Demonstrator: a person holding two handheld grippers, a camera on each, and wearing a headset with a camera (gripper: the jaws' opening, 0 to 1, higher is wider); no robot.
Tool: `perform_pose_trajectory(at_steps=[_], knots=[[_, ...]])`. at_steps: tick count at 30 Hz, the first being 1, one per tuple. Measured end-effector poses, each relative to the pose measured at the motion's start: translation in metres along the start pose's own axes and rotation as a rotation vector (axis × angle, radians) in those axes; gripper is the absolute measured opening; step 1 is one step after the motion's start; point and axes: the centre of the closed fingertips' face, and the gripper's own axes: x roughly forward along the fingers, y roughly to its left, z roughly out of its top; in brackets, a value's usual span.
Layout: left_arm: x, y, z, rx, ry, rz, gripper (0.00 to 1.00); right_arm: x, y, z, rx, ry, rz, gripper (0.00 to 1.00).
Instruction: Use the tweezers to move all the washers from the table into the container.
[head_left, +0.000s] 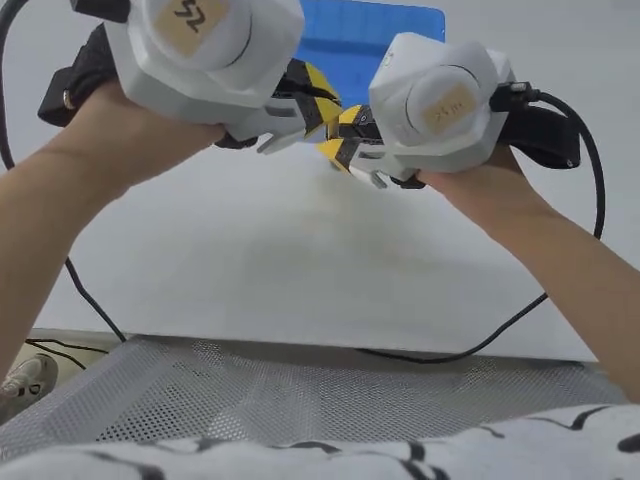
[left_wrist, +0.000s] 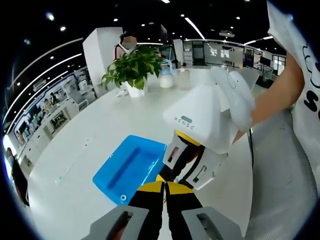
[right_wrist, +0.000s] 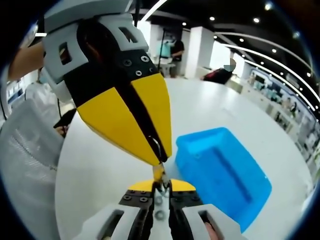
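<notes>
From where I stand, the blue container (head_left: 350, 30) sits mostly hidden behind the left gripper (head_left: 322, 100) and right gripper (head_left: 343, 135), and its far side is cut off by the top edge of the head view. Just before the container, in the right gripper view, a thin sliver (right_wrist: 159, 172) lies between the meeting tips. It is too small to name, and I cannot tell which gripper pinches it.

Count, bench:
- 2 white-bodied handheld grippers with yellow-and-black jaws: left gripper (left_wrist: 165, 189), right gripper (right_wrist: 161, 190).
- 2 bare hands holding them: left hand (head_left: 140, 130), right hand (head_left: 480, 185).
- 1 blue rectangular plastic container (head_left: 370, 30).
- 1 white table (head_left: 300, 260).
- 2 black cables (head_left: 590, 150).
- 1 grey perforated metal panel (head_left: 300, 390).
- 1 green leafy plant in a white pot (left_wrist: 132, 67).
</notes>
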Motion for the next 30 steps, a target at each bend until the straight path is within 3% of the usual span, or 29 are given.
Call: perform_pose_trajectory(at_steps=[14,22,26,30], knots=[[0.0024,-0.0006,0.0026,0.017,-0.003,-0.004,0.0,-0.0042,-0.0026,-0.0009,0.004,0.002,-0.019,0.07],[0.0067,0.0003,0.0026,0.002,-0.005,-0.014,0.0,-0.0029,-0.0062,-0.0043,0.082,-0.012,-0.004,0.06],[0.0073,-0.0033,0.0045,0.012,0.005,-0.02,0.0,-0.0009,-0.0068,-0.0058,0.047,0.006,-0.022,0.05],[0.0073,-0.0052,0.0065,0.019,0.006,-0.02,0.0,-0.0018,-0.0078,-0.0063,0.062,0.007,-0.011,0.05]])
